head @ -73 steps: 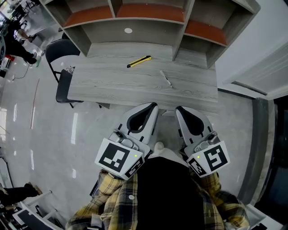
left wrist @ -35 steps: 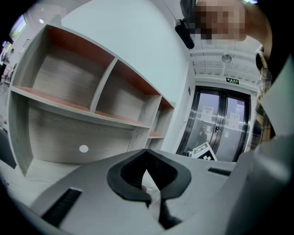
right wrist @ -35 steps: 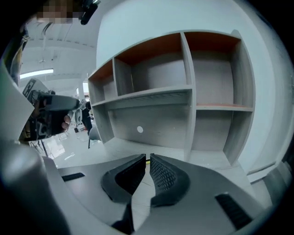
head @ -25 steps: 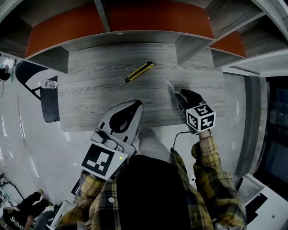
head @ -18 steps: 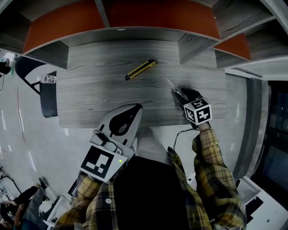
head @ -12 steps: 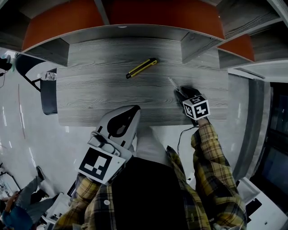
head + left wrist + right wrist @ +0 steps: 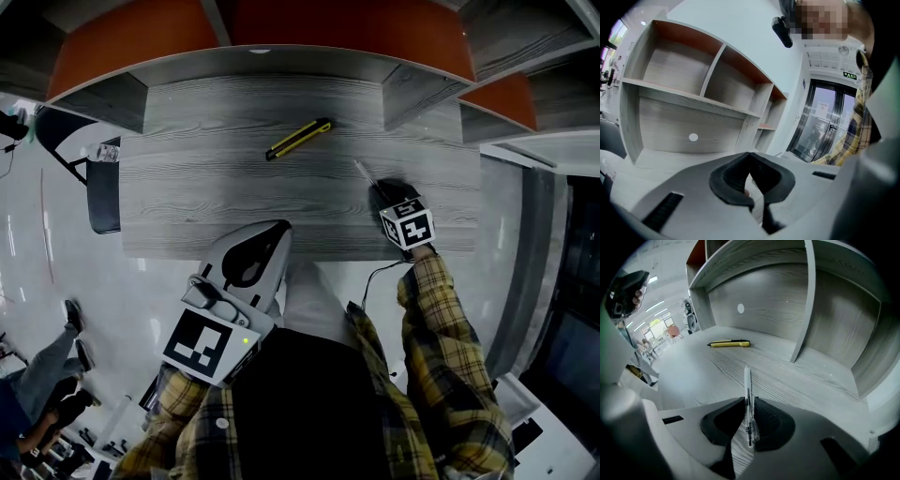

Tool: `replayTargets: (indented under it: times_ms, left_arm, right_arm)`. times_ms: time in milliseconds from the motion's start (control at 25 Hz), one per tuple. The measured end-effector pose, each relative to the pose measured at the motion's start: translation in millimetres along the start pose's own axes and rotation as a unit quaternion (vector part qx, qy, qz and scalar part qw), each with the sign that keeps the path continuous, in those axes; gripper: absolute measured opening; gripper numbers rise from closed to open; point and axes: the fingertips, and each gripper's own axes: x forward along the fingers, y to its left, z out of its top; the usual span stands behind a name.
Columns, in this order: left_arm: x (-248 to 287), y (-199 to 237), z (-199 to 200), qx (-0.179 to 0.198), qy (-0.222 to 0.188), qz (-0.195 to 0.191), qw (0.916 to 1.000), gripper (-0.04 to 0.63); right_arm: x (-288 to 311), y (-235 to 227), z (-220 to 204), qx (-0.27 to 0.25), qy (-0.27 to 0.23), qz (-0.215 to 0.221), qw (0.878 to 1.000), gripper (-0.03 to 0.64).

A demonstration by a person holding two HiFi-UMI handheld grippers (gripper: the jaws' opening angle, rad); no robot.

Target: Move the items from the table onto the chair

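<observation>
Spanning the middle of the head view, the grey wood-grain table still carries both things that have to go across. Its top is otherwise bare, so each can be reached from the near edge. The black chair stands just beside the table's left end, which makes for a short carry. A small clear thing at its corner may be a bottle, though it is too small to be sure.

The left gripper hangs back over the near edge with its jaws together on nothing, probably parked there to stay out of the way. The right gripper is tipped steeply down onto the right part of the table, because what it is after lies flat on the wood.

The yellow utility knife rests farther back near the shelf unit, well apart from that work and untouched.

The thin white pen lies on the table with its near end between the right jaws. They have just been closing and now pinch it across its narrow width. The rest of the pen points away toward the shelf.
</observation>
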Motion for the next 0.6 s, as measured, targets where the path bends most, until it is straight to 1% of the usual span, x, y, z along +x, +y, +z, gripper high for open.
replayTargets:
  times_ms: [160, 240, 360, 520, 600]
  left_arm:
    - [0, -1, 1, 0.000, -0.002, 0.003, 1.0000, 0.003]
    - [0, -2, 2, 0.001, -0.006, 0.006, 1.0000, 0.003]
    - [-1, -4, 4, 0.001, -0.011, 0.011, 0.9999, 0.003]
    - [-6, -3, 7, -0.003, -0.023, 0.021, 0.9995, 0.003]
    - [-9, -3, 4, -0.002, -0.022, 0.024, 0.9995, 0.003]
  right_arm:
    - [2, 6, 0, -0.072, 0.030, -0.016, 0.997, 0.066]
    - [2, 7, 0, -0.083, 0.041, -0.023, 0.995, 0.066]
    - [0, 6, 1, -0.065, 0.035, -0.023, 0.997, 0.064]
    - [-10, 4, 10, -0.036, 0.004, -0.023, 0.999, 0.064]
    - [-17, 5, 19, -0.025, -0.014, -0.021, 0.999, 0.064]
